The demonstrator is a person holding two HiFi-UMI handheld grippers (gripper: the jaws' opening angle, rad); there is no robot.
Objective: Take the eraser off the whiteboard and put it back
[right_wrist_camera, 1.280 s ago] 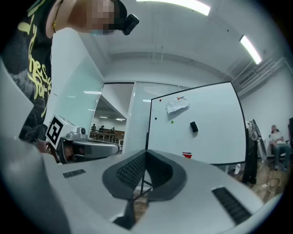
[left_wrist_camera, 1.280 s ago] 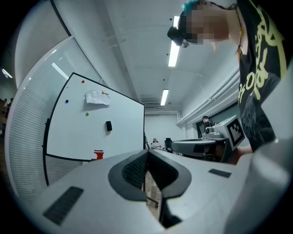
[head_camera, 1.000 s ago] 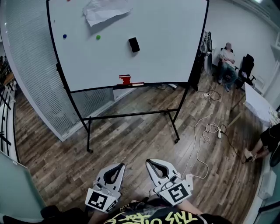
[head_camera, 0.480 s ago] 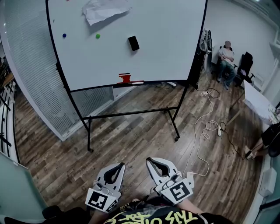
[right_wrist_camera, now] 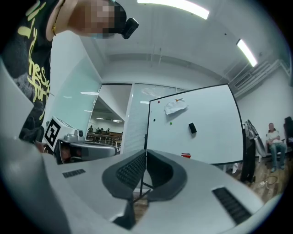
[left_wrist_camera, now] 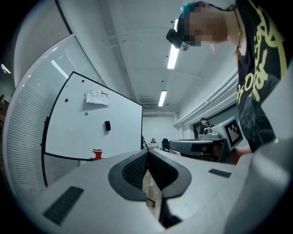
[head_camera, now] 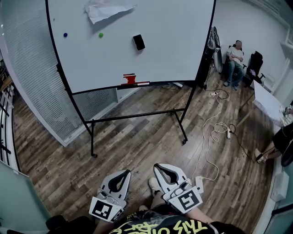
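Both claws are clenched on nothing, the left gripper and right gripper well apart from the whiteboard. The black eraser sits upper-middle on the board. From here it looks small, light and rigid, probably magnetic, so pinch its long sides.

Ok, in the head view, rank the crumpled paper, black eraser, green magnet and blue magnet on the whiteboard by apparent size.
1. crumpled paper
2. black eraser
3. green magnet and blue magnet: both tiny dots, too alike to rank.
All sit on one whiteboard, so nearness hardly matters.

black eraser tilted on whiteboard
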